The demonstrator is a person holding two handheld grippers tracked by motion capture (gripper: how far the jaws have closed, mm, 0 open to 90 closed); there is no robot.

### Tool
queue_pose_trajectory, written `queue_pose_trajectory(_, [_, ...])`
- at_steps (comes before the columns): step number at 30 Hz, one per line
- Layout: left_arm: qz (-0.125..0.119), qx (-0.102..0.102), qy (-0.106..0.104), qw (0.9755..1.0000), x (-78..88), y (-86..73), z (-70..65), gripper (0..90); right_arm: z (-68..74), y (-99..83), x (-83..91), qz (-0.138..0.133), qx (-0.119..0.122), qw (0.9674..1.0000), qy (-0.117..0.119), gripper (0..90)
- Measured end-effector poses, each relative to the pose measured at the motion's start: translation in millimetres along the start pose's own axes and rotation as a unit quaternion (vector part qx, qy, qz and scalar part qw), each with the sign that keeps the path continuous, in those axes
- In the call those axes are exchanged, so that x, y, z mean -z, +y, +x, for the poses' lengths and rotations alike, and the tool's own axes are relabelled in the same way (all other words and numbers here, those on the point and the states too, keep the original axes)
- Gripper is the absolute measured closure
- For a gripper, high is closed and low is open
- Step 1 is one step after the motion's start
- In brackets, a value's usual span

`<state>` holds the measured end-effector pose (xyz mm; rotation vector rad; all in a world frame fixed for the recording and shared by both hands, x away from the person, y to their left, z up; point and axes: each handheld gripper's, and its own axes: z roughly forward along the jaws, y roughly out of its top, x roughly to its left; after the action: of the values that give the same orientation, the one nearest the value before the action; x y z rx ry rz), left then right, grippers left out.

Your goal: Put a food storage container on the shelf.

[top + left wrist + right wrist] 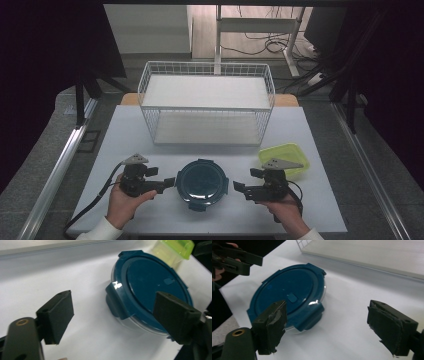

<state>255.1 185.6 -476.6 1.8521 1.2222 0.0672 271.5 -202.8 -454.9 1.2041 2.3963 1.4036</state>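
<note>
While both hands rest near the bottom edge of the high view, a round clear container with a dark teal snap-on lid (201, 183) sits low in the middle of the frame on the white tabletop (150, 145), between the two tools. At lower left of that view the left gripper (171, 182) points rightward at the container's rim, its tip just beside the lid; in the left gripper view its black pads (58, 315) stand wide apart, with one of the lid's side latches (116, 302) ahead of the gap and nothing pressed between them — the right-hand pad overlaps the lid's edge in the picture, though whether it touches I cannot tell. At lower right of the high view the right gripper (239, 188) points leftward at the container, also near its rim. In the right gripper view its jaws are spread wide and empty, a latch of the lid just beyond the left pad (272, 325). A lime-green rectangular plastic box (283, 159) lies right of centre, partly behind the right gripper. Higher up, in the middle of the frame, stands a white wire two-tier rack (206, 102) — well apart from the container.
</note>
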Motion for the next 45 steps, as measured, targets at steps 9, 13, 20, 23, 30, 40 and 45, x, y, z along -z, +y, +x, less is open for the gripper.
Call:
queue_pose_trajectory(9, [0.002, 0.032, -0.052, 0.9981, -5.8, 3.5, 3.1, 10.5, 13.3, 3.4, -18.6, 0.011, -0.054, 0.9983, 0.019, 13.6])
queue_pose_trajectory(13, [0.009, 0.036, -0.055, 0.9978, -8.8, 3.8, 4.9, 9.6, 21.2, 2.3, -27.0, 0.027, -0.065, 0.9974, 0.017, 12.9])
queue_pose_trajectory(20, [0.018, 0.047, -0.068, 0.9964, -18.4, 3.1, 6.5, 8.9, 19.9, 4.4, -45.3, 0.045, -0.098, 0.9939, 0.023, 11.9])
queue_pose_trajectory(23, [0.025, 0.051, -0.074, 0.9956, -21.7, 2.0, 6.7, 9.3, 17.5, -0.7, -46.9, 0.05, -0.11, 0.9925, 0.019, 11.1])
queue_pose_trajectory(30, [0.041, 0.081, -0.096, 0.9912, -38.0, 1.2, 12.9, 8.8, 16.1, -7.1, -54.5, 0.06, -0.132, 0.989, 0.03, 9.5])
queue_pose_trajectory(40, [0.055, 0.128, -0.136, 0.9809, -58.2, -2.3, 20.3, 11.5, 13.7, -12.0, -72.9, 0.071, -0.163, 0.9834, 0.037, 7.8])
queue_pose_trajectory(45, [0.063, 0.134, -0.142, 0.9789, -60.9, -5.1, 18.6, 16.4, 13.4, -17.6, -76.5, 0.071, -0.193, 0.9777, 0.04, 9.5])
